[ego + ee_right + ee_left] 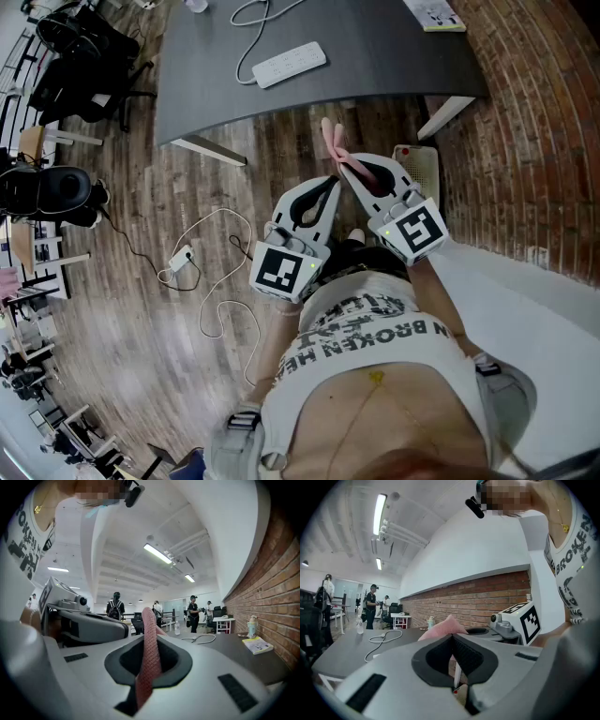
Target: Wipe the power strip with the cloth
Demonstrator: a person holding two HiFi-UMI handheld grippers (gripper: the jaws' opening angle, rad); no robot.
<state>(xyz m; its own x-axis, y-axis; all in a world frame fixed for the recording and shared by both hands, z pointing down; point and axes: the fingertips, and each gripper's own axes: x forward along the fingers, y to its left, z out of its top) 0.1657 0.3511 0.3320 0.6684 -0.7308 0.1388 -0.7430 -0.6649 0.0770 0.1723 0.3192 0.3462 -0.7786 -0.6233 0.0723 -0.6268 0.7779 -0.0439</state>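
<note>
The white power strip [291,64] lies on the grey table [375,56] ahead, its cable [253,19] looping toward the back. Both grippers are held close to my torso, short of the table's edge. My right gripper [347,167] is shut on the pink cloth [330,141], which pokes out past the tips. In the right gripper view the cloth [149,653] runs as a narrow strip between the jaws. My left gripper [329,185] is shut and empty, its tip beside the right one. From the left gripper view [453,638] the cloth [443,627] shows just beyond the closed jaws.
A booklet [433,14] lies at the table's far right corner. Black office chairs [80,56] stand to the left. A white adapter with a cord [181,255] lies on the wood floor. A brick wall [534,122] runs along the right. People [116,607] stand far off.
</note>
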